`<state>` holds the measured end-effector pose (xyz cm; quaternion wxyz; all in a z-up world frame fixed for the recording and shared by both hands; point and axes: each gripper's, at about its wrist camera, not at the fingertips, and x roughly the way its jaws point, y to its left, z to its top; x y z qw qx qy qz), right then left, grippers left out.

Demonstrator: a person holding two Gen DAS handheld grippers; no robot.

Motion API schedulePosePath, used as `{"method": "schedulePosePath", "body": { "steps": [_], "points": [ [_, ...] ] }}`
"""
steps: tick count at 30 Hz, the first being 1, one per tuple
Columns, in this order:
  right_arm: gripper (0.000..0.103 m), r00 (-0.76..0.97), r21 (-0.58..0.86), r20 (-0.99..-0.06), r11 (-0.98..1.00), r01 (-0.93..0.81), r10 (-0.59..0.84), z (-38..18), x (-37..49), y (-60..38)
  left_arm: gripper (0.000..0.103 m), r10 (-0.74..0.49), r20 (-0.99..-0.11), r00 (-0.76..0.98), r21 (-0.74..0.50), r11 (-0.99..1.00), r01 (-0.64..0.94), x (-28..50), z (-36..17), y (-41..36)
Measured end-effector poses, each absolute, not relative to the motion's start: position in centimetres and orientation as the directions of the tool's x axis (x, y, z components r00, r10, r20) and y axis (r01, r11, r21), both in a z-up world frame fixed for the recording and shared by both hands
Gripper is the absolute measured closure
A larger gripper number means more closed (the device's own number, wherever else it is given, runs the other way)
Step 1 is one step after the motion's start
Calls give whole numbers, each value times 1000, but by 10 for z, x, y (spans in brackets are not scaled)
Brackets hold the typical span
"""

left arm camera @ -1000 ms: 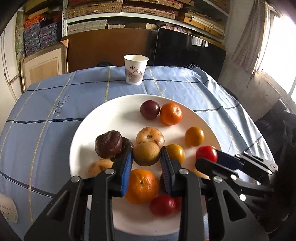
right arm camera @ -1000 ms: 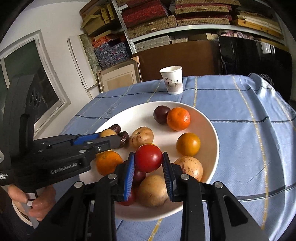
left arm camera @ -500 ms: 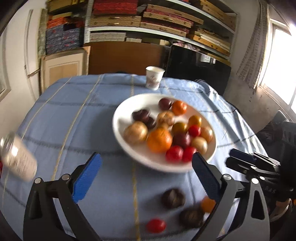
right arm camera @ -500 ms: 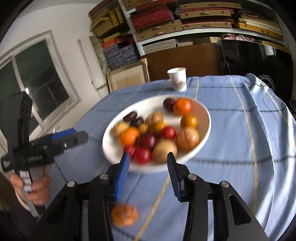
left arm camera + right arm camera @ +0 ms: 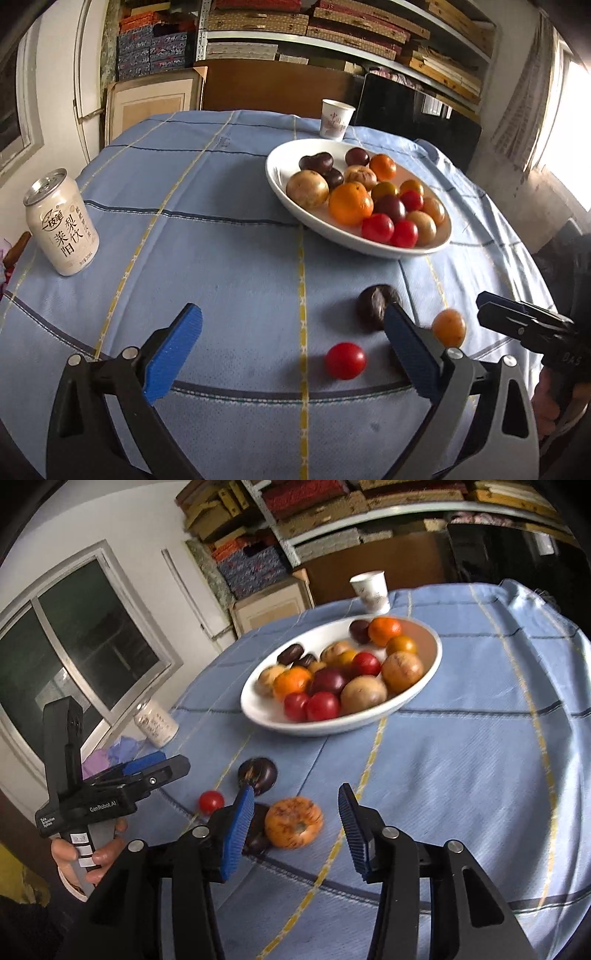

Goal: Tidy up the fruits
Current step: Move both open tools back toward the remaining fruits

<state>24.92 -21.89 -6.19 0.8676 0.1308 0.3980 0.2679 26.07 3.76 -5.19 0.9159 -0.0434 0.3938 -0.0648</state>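
Note:
A white plate [image 5: 369, 248] [image 5: 332, 728] holds a pile of oranges, red tomatoes, brown and dark purple fruits. On the blue cloth in front of it lie loose fruits: a red tomato [image 5: 345, 360] [image 5: 211, 801], a dark fruit [image 5: 373, 304] [image 5: 258, 771], an orange spotted fruit [image 5: 448, 326] [image 5: 293, 823], and a second dark fruit [image 5: 258, 836] half hidden behind a finger. My left gripper [image 5: 291, 314] [image 5: 173, 764] is wide open over bare cloth. My right gripper [image 5: 295, 799] [image 5: 484, 306] is open, its jaws opening; the orange spotted fruit lies between its fingertips, untouched.
A white drink can [image 5: 61, 225] [image 5: 157, 723] stands at the table's left edge, beside purple cloth [image 5: 110, 755]. A paper cup [image 5: 336, 119] [image 5: 371, 590] stands behind the plate. Shelves of boxes and a dark cabinet back the table. A hand [image 5: 92, 853] holds the left gripper.
Both grippers have drawn back from the plate to the near part of the table. Their jaws, narrow around fruit on the plate before, have spread. The loose fruits and the can came into view.

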Motion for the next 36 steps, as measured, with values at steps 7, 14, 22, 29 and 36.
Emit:
{"method": "schedulePosePath", "body": {
  "steps": [7,14,22,29,36],
  "points": [
    [55,529,415,-646,835,-361,550,-67,251,-213,5,-152,-718,679,-122,988,92,259,-51,34],
    [55,509,414,-664,836,-360,548,-72,253,-211,5,-181,-723,666,-164,982,89,258,-51,38],
    [55,485,449,-666,823,-347,567,-79,257,-211,5,-187,-725,663,-164,982,98,255,-51,36],
    [55,464,475,-671,816,-330,579,-86,262,-210,5,-185,-722,667,-159,982,101,254,-50,35],
    [55,452,493,-673,810,-317,586,-90,264,-211,5,-181,-722,668,-155,983,98,252,-50,36]
  ]
}}
